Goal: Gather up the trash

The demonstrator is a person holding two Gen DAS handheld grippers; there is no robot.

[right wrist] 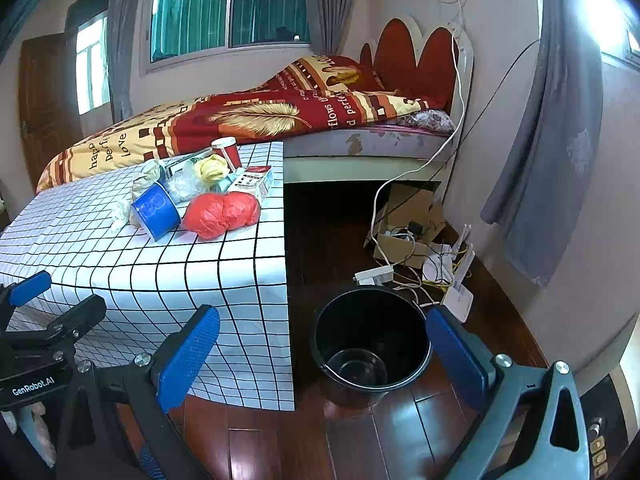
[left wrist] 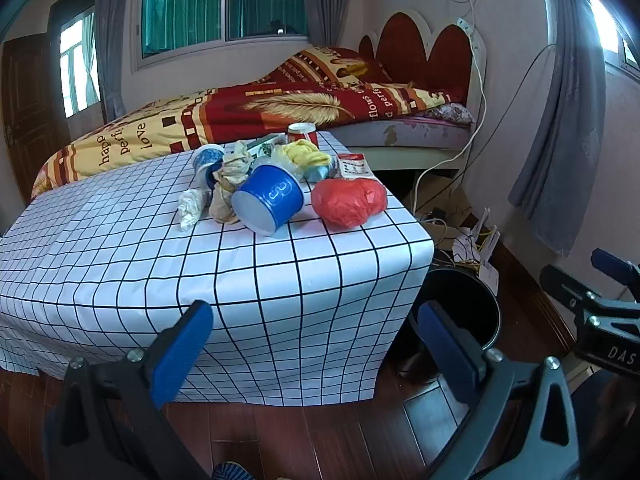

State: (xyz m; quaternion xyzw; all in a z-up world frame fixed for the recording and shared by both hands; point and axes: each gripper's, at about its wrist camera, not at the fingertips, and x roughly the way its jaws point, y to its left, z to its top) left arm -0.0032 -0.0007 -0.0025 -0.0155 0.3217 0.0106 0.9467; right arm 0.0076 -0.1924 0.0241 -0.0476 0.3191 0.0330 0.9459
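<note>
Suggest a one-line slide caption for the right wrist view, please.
Open right gripper above empty black bucket, trash pile on checked table.

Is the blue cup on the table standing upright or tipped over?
Tipped over. The blue cup lies on its side on the checked tablecloth, its white base facing the camera.

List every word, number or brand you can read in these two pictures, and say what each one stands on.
"happ", "perfe", "love": blanket, foot end.
"flows", "perfe": blanket, near the headboard.
"3": blue cup lying on its side.
"GenRobot.AI": left gripper body, seen in the right wrist view.
"DAS": right gripper body, cut off at the frame edge.
Print on the red-and-white box and the red cup: too small to read.
</note>
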